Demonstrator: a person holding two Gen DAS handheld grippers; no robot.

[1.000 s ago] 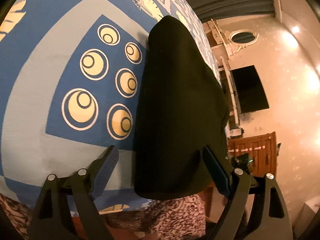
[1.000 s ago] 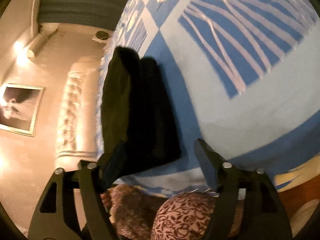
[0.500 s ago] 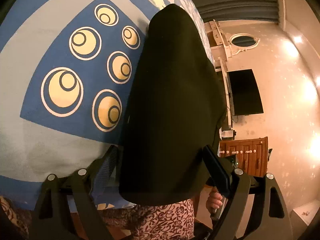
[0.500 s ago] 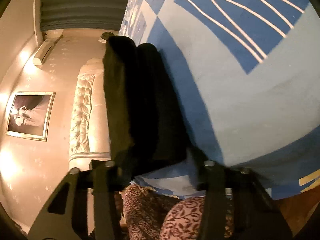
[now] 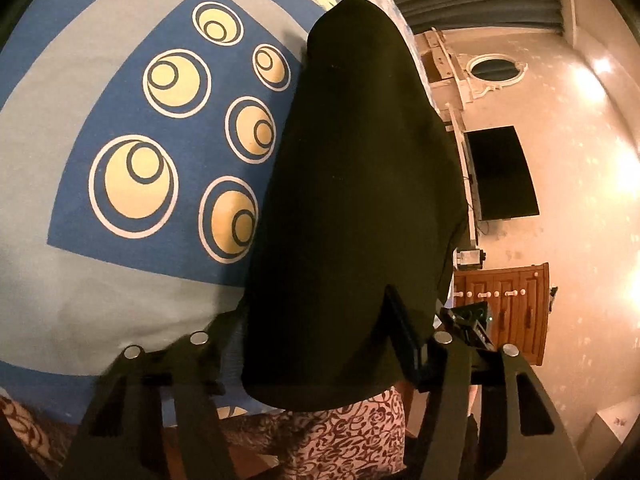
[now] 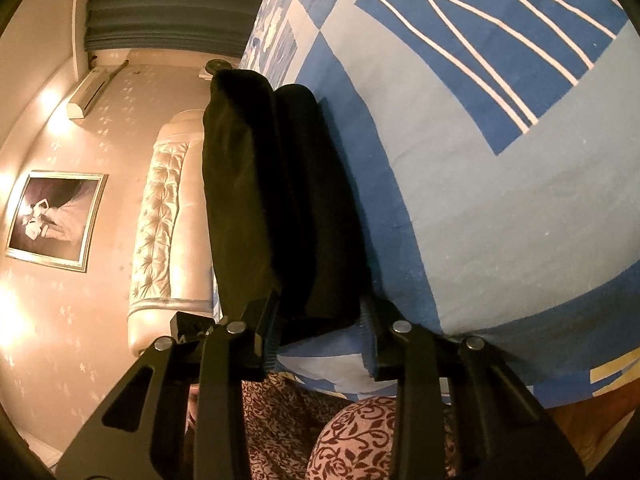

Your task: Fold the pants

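one pants (image 5: 352,208), two grippers (image 5: 316,340)

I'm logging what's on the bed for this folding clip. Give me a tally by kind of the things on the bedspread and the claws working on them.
Black pants, folded, on the blue patterned bedspread: 1
Bedspread: 1
Claws, left claw and right claw, both closing with the pants' near end between their fingers: 2
Total: 4

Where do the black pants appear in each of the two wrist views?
Left wrist: black pants fill the centre, near end between the fingers.
Right wrist: pants left of centre, running up from the fingers.
Shared landmark: the blue patterned bedcover beneath.
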